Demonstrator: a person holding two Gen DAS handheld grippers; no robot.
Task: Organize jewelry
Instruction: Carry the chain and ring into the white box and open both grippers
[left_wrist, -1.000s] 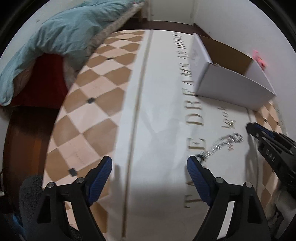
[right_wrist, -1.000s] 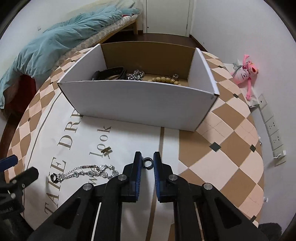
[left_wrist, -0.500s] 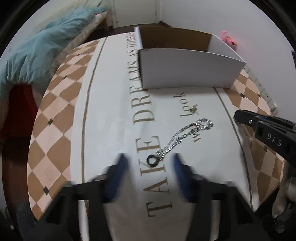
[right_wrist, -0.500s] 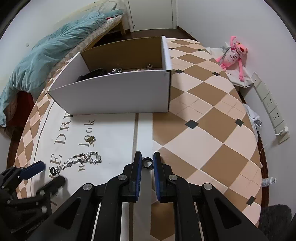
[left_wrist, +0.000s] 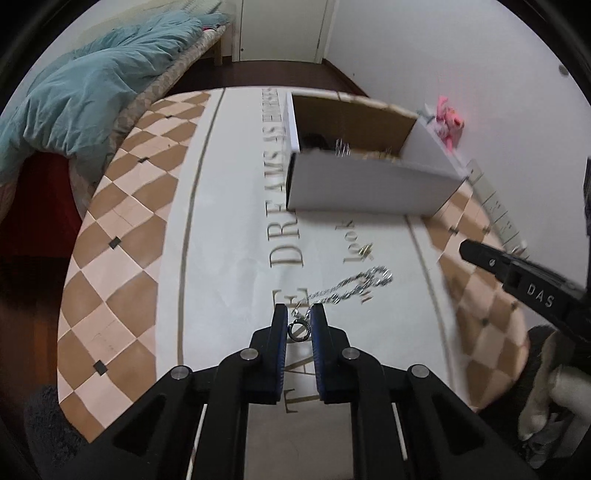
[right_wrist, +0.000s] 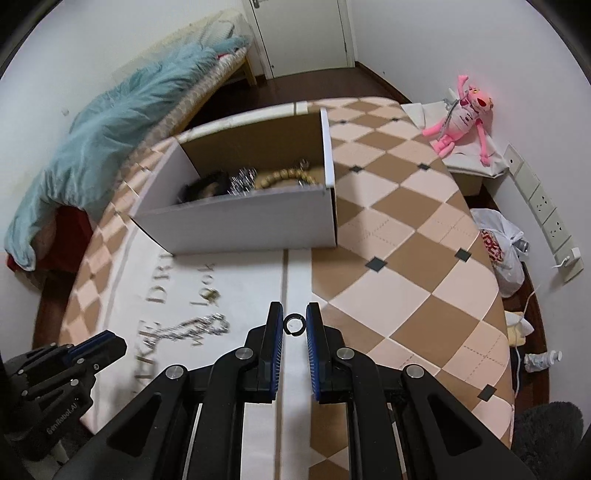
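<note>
Jewelry could slip: the left gripper (left_wrist: 299, 325) pinches only the silver chain's (left_wrist: 351, 286) end ring, the right gripper (right_wrist: 294, 325) a small ring (right_wrist: 294, 324).

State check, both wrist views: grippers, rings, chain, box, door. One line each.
left gripper: shut on the chain's end ring
silver chain: lying on the table, one end pinched
right gripper: shut on small ring
small ring: held between the fingertips, above the table
box: open-topped, upright, jewelry inside
gold piece: loose on the table, apart from the chain
door: closed
</note>
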